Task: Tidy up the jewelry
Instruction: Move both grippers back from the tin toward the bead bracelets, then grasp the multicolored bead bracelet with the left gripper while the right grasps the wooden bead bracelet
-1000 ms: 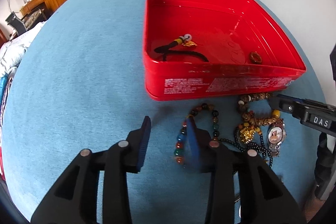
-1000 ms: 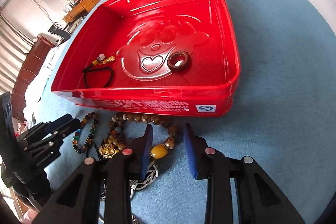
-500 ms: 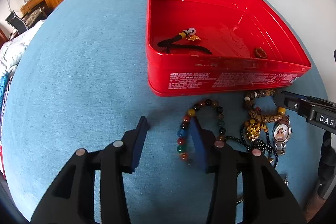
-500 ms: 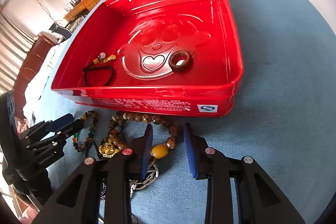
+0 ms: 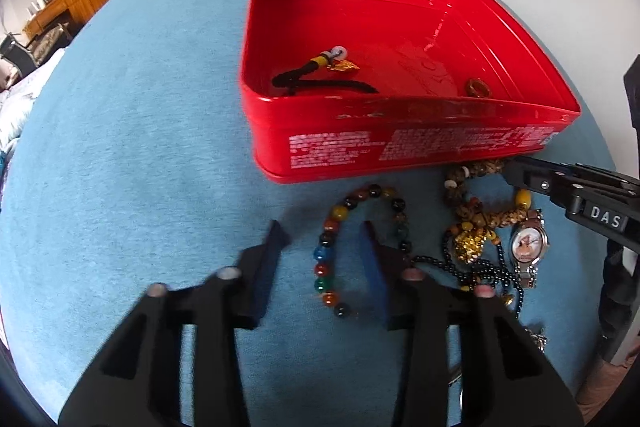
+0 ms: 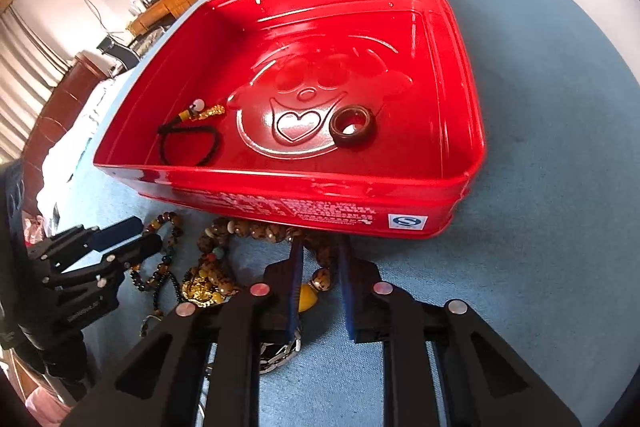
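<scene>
While both hand-held grippers point down at the pile, the blue-covered counter (image 5: 120, 147) carries everything. Red tin tray (image 5: 400, 147) sits toward the far side, open; inside it lie a black cord bracelet (image 6: 188, 143) with a gold charm at the left and a dark ring (image 6: 354, 127) on the embossed heart face. Rest of the jewelry lies on the cloth just in front of the tray's near wall: a multicolour bead bracelet (image 5: 332, 247), a brown bead strand (image 5: 476, 211) with a yellow bead (image 6: 308, 297), a gold charm (image 5: 470, 247), a black bead string (image 5: 472, 271), a wristwatch (image 5: 528, 245). Left hand-held gripper (image 5: 324, 231): jaws closing, straddling one side of the multicolour bracelet, pads not yet on it. Right hand-held gripper (image 6: 318, 259): jaws closing around the brown strand near the yellow bead; can't tell if the pads touch it.
</scene>
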A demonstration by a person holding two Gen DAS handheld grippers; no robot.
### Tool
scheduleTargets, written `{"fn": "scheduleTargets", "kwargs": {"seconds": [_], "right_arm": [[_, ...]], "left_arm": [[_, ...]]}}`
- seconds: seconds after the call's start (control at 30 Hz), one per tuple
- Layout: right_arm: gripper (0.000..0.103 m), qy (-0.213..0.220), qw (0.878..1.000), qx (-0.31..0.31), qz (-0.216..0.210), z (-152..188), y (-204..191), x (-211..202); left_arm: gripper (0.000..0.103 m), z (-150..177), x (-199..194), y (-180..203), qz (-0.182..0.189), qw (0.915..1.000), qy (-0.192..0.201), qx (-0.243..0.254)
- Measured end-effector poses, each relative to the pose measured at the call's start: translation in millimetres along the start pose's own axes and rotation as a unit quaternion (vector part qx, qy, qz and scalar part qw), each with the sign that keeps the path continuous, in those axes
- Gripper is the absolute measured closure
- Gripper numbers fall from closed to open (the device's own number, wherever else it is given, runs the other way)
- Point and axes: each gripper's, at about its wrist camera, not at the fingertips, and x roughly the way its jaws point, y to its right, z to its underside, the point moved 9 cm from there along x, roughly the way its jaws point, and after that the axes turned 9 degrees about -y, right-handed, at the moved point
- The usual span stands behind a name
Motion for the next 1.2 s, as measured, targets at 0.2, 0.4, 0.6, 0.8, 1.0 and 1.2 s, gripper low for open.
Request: {"fn": "scheduleTargets", "kwargs": {"seconds": [0.2, 0.4, 0.6, 0.8, 1.0, 1.2], "right_arm": [[0.092, -0.001, 1.000, 0.000, -0.019, 1.5, -2.4, -4.0], [0.092, 0.005, 0.999, -0.008, -0.049, 4.3, -9.5, -16.6], [0.092, 0.010, 0.997, -0.023, -0.073, 8.5, -20.7, -30.7], [0.092, -0.016, 0.997, -0.022, -0.074, 12.0, -21.4, -16.7], [0.091, -0.051, 0.995, -0.026, -0.080, 22.3, -24.1, -1.1], [0.091, -0.049, 0.995, -0.033, -0.074, 23.0, -21.8, 3.2]], "left_arm": [[0.097, 1.0, -3.5, -7.5, 0.025, 0.9996, 0.001, -0.014], [0.097, 2.0, -26.1, -12.1, 0.050, 0.9980, 0.033, -0.020], [0.097, 5.7, -49.6, -15.8, 0.071, 0.9949, 0.071, -0.015], [0.097, 11.3, -45.0, -11.9, 0.064, 0.9961, 0.058, -0.016], [0.097, 8.2, -38.9, -6.9, 0.063, 0.9968, 0.046, -0.019], [0.097, 6.8, -30.7, -6.5, 0.060, 0.9973, 0.038, -0.020]]}}
